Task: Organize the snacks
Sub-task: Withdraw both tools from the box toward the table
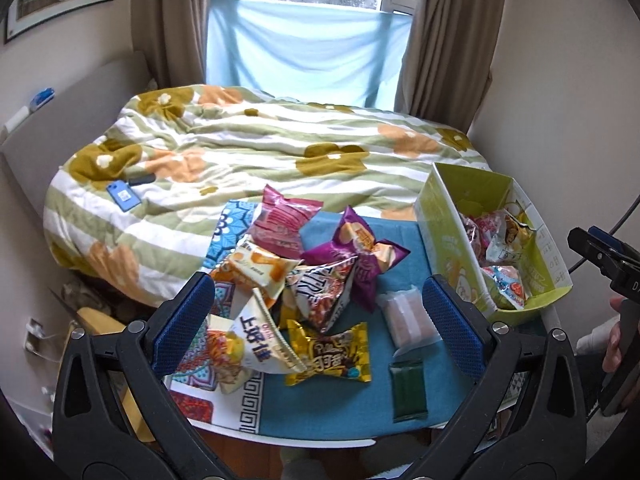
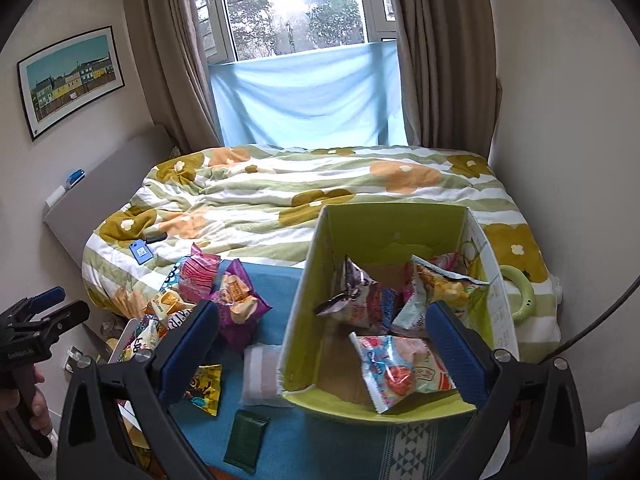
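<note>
With both claws, left (image 1: 316, 320) and right (image 2: 322, 350), gaping wide and empty, we see loose snack bags (image 1: 304, 276) heaped left of the green box (image 2: 304, 320), and we'd probably knock the slippery pile off the tabletop (image 1: 332, 412) by reaching carelessly.

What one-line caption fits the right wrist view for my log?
Open right gripper above a green cardboard box already holding several snack packets, with more packets piled on the blue cloth beside it.
</note>
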Demonstrator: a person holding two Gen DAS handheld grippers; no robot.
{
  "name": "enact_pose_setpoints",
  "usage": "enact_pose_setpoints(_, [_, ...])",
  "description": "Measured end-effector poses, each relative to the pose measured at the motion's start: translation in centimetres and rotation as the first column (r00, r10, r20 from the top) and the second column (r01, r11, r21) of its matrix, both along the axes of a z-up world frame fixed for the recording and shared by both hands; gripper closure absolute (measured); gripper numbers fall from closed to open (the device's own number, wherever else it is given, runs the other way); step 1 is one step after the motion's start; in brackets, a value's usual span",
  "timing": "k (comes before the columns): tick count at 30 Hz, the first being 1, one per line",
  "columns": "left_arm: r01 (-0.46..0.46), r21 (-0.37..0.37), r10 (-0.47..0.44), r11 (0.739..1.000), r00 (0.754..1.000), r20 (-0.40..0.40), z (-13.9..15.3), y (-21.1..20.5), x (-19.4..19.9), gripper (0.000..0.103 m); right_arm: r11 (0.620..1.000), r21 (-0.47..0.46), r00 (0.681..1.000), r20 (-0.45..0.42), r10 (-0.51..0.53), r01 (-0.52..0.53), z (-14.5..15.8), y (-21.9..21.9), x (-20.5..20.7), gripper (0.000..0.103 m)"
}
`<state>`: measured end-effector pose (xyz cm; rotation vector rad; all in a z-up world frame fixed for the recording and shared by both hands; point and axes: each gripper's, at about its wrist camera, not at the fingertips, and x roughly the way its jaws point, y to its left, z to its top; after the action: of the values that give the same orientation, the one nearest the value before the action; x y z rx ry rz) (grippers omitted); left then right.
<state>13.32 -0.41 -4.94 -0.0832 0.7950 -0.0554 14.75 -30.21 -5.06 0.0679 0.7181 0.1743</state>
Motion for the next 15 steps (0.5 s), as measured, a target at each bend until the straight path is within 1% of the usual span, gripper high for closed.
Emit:
enact_pose_setpoints(5, [0.037,0.013,-0.037,0.999,0.999,-0.009,-1.1,4.0,-0.9,0.000,1.000,0.006,1.000,0.002,-0.017,0.017,-0.6,4.1,-2.2,0.001])
enact_pose_setpoints(9, [0.115,0.057,-0.113,0.992,0.993,-0.037,-3.0,6.5,-1.1,0.000,0.999,-0.020,0.999,-0.031,-0.040,0.039,-2.0,6.7,-3.5,0.001])
enact_pose_setpoints(12, [0.192,0.102,-0.186,0.976,0.980,-0.072,-4.9,8.1,-0.9,0.000,0.997,-0.047,0.996,-0.053,-0.070,0.067,-3.1,8.4,-4.4,0.001])
enact_pose_setpoints(15, [0.294,0.143,-0.280,0.945,0.954,-0.111,-7.0,8.7,-0.5,0.000,0.993,-0.046,0.990,-0.082,-0.116,0.113,-4.4,9.6,-5.0,0.001])
